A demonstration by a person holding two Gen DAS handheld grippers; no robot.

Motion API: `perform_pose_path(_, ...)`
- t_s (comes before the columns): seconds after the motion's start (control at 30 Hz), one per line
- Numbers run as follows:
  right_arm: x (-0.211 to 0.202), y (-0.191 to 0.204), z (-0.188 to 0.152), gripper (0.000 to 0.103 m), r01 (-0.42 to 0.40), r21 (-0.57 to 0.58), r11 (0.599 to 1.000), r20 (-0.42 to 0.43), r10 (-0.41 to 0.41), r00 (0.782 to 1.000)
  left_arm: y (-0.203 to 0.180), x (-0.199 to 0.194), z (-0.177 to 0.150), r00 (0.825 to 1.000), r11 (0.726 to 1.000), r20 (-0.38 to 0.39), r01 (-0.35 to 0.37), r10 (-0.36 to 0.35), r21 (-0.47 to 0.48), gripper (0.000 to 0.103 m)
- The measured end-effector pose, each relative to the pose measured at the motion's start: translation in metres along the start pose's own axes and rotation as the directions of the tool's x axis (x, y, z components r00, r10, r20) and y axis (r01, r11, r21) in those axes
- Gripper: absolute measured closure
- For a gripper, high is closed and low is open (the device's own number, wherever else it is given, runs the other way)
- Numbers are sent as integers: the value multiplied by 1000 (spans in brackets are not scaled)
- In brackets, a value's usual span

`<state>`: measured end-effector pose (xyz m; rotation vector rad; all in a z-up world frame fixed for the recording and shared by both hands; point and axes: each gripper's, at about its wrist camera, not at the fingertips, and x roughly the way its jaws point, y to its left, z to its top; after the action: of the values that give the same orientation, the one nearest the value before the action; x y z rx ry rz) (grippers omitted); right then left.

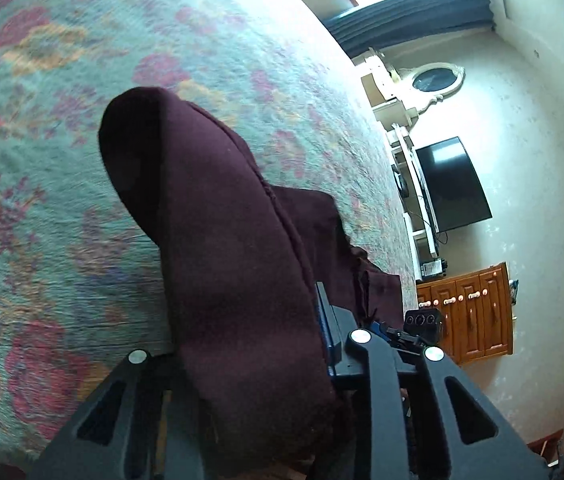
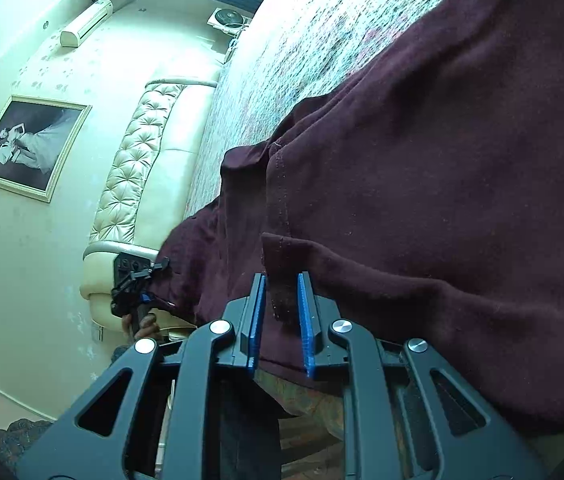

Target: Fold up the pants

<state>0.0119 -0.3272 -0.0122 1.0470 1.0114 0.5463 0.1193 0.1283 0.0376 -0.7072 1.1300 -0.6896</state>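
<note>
Dark maroon pants (image 1: 218,216) hang over a bed with a floral teal cover (image 1: 62,140). In the left wrist view the cloth drapes over my left gripper (image 1: 282,340) and hides one finger; its jaws look closed on the fabric. In the right wrist view the pants (image 2: 422,160) fill the right side. My right gripper (image 2: 281,320) has a hemmed edge of the pants between its blue pads (image 2: 256,320), with a gap still showing. The left gripper also shows in the right wrist view (image 2: 138,284), holding the far edge.
A black TV (image 1: 450,184) hangs on the wall above a white shelf, with a wooden cabinet (image 1: 470,312) below. A tufted cream headboard (image 2: 138,160), a framed picture (image 2: 30,146) and an air conditioner (image 2: 86,22) are on the other side.
</note>
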Motion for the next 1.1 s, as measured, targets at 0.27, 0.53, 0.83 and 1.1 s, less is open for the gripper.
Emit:
perform_pose_path(0.27,3,7,-2,77,-9,-18,1000,0,9,1000,-55,21,-4,1000,995,-13,9,-8,97,77)
perform_pose_path(0.53,9,22,-2,58,-13,-73,997,-7,13,1000,-104,81,-16,994,983,-103,41,-22,181,78)
perform_pose_path(0.83,15,30,-2,52,-14,-85,996,3,14,1000,-139,141,-33,982,968,-184,79,-34,239,79)
perform_pose_path(1.1,6,18,0,63,10,-45,999,28,-8,1000,-163,195,-57,970,952,-238,36,39,304,79)
